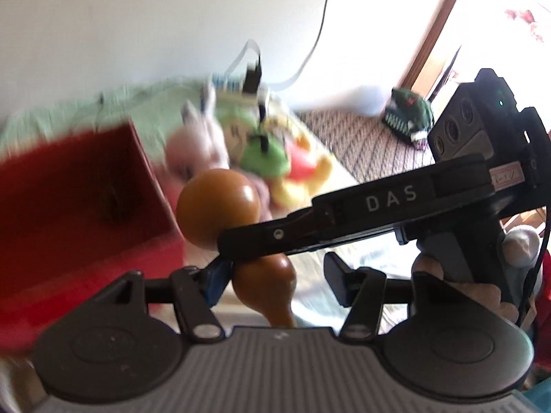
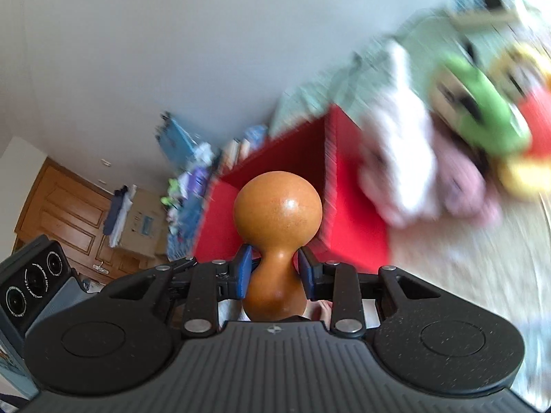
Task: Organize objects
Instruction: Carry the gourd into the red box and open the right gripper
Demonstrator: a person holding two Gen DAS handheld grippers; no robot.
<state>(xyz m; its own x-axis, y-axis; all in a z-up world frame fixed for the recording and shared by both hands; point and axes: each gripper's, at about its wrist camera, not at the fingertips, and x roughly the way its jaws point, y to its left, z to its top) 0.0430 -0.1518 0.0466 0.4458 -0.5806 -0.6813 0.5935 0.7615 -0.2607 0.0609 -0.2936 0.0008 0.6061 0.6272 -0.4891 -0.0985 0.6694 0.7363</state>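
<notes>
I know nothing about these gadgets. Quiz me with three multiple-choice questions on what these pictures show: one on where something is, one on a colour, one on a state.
1. Where does the right gripper grip the gourd?
A. round top
B. narrow waist
C. not at all

2. What colour is the box behind the gourd?
A. red
B. blue
C. white

3. What is between the left gripper's fingers?
A. a plush toy
B. the gourd's lower bulb, left finger against it, right finger clear
C. nothing

Answers:
1. B, the blue pads press the waist on both sides.
2. A, its walls are plainly red.
3. B, the left wrist view shows that gap on the right.
</notes>
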